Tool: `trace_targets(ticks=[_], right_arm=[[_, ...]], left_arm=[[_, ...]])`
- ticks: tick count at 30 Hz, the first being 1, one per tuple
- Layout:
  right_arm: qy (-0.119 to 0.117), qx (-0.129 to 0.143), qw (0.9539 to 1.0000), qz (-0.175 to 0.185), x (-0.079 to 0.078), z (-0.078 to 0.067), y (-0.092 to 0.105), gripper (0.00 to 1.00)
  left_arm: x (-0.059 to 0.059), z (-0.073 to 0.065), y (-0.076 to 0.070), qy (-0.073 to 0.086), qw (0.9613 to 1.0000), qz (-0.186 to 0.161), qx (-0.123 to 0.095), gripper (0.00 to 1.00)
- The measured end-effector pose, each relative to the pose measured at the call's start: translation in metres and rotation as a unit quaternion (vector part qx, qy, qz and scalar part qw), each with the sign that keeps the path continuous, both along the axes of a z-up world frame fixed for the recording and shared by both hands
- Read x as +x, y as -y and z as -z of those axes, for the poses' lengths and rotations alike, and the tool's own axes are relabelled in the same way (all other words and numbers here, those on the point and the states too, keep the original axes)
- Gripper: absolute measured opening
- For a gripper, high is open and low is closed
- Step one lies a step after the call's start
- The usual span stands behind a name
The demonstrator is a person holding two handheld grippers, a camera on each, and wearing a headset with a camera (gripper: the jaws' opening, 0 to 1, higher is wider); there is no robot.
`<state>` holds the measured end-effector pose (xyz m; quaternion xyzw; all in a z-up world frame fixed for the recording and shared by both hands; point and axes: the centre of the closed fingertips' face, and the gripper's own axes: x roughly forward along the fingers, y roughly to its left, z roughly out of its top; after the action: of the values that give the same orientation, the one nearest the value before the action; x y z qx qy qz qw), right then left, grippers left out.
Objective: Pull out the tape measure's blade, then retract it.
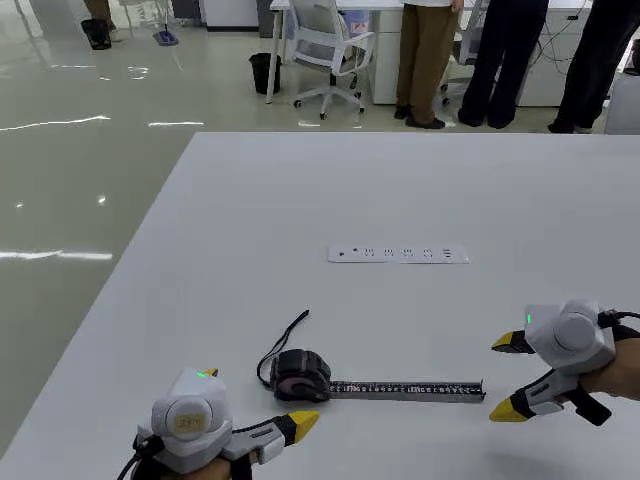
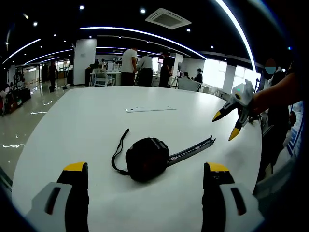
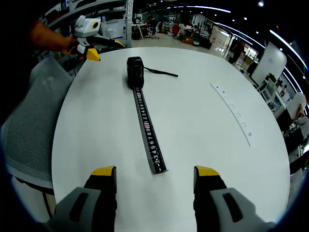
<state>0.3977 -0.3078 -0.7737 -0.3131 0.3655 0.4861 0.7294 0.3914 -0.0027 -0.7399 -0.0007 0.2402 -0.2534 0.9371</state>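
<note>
- Where the head view's lower middle shows the white table (image 1: 420,180), the tape measure (image 1: 300,376) lies with its dark case resting on the surface, free of both claws.
- Its blade (image 1: 408,390) is out of the case and lies flat on the table, running toward the right of the frame, with the printed numbers facing up.
- A black wrist strap (image 1: 282,343) loops from the case up and to the left.
- The blade's free end stops just short of the right gripper (image 1: 503,377) at the lower right of the head view, near its lower yellow tip but not touching it.
- In the right gripper view that end lies just ahead of the two jaws, which stand wide apart and hold nothing.
- The left gripper (image 3: 105,48) sits at the upper left of the right gripper view, close to the case.
- In the left gripper view its own jaws are spread wide, empty, with the case between and beyond them.
- A white power strip (image 1: 398,254) lies flat farther up the table, well apart from the tape.
- Beyond the table's far edge, along the top of the head view, an office chair (image 1: 328,50) stands on the glossy floor and several people (image 1: 425,60) stand beside white desks.
</note>
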Motion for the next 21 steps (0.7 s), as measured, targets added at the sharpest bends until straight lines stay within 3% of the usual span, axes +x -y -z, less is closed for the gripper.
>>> trace_targets(ticks=[5,10,18,21], right_arm=[[-0.013,-0.014,0.9996,-0.020,0.003,0.006,-0.001,0.63],[-0.018,-0.017,0.9992,-0.032,0.006,0.011,-0.008,0.60],[-0.035,-0.023,0.9985,-0.036,0.007,0.026,-0.010,0.57],[-0.042,-0.039,0.9971,-0.049,0.005,0.035,-0.005,0.52]], left_arm=[[0.006,-0.002,0.001,0.010,0.9999,-0.012,0.006,0.93],[0.011,0.002,0.007,0.007,0.9999,-0.011,0.006,0.93],[0.017,0.014,0.013,-0.011,0.9996,-0.024,0.006,0.95],[0.020,0.019,0.013,-0.018,0.9992,-0.035,0.001,0.97]])
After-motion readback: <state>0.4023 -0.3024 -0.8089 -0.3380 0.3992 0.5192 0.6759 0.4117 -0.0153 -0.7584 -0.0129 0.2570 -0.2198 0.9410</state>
